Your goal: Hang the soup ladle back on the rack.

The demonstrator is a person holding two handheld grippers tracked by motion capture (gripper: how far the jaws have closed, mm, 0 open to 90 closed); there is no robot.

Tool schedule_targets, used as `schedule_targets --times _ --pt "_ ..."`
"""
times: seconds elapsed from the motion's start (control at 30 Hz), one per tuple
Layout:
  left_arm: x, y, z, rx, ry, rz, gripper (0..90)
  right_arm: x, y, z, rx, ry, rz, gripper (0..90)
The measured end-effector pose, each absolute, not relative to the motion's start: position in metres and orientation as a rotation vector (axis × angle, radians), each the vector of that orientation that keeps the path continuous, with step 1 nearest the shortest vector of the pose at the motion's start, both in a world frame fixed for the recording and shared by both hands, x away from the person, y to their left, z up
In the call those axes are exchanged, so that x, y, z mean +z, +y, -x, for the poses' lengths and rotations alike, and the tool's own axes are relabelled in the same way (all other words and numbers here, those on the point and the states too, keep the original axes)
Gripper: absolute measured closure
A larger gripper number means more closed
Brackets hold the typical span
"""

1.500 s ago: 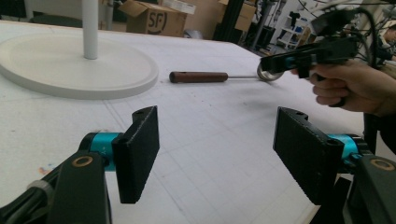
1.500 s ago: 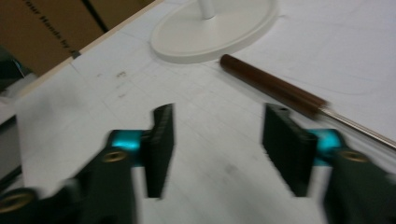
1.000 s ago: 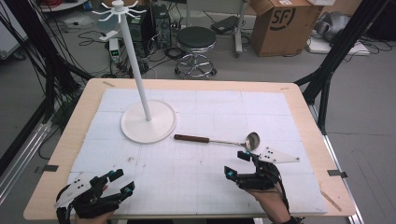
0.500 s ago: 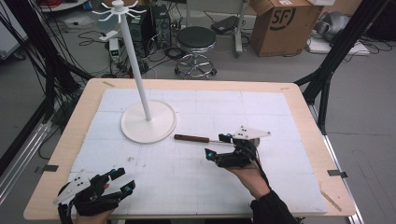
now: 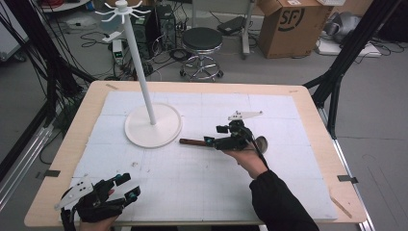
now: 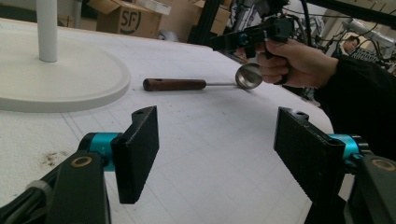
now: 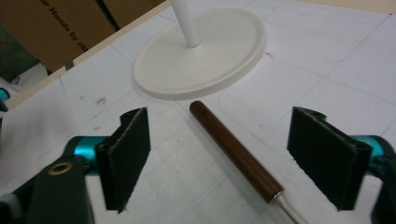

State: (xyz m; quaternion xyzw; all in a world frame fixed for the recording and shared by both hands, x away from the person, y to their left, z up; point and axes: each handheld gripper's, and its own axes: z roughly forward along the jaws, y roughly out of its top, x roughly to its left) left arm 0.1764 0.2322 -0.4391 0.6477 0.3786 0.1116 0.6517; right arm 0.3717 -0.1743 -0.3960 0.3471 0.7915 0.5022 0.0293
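- Two jaws of my right gripper (image 7: 219, 158) stand apart, just closing a little, straddling the brown wooden handle of the steel ladle (image 7: 233, 154) without touching.
- Ladle lies beside the white round stand base (image 7: 201, 56).
- My left gripper (image 6: 215, 154) gapes apart too.

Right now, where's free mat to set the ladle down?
Free: the far right mat and the near middle between the left gripper and the sleeve. Crowded: the centre, with the stand base, ladle and right gripper.

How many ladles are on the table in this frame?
1. The ladle lies right of the white stand, its wooden handle between the open right claw jaws; none seems hidden.
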Motion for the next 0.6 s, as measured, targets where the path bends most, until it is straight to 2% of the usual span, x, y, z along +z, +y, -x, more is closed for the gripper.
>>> schedule_targets --times 0.23,0.4,0.6 --pt "-0.44 0.234 -0.177 0.251 0.87 -1.467 31.4 -0.39 -0.166 -0.407 1.501 2.572 -1.102 24.2" --pt "-0.442 0.235 -0.179 0.245 0.878 -1.462 31.3 -0.403 -0.154 -0.41 1.393 2.637 -1.097 24.2" --pt "-0.442 0.236 -0.179 0.241 0.879 -1.46 31.2 -0.422 -0.136 -0.409 1.241 2.715 -1.077 29.9"
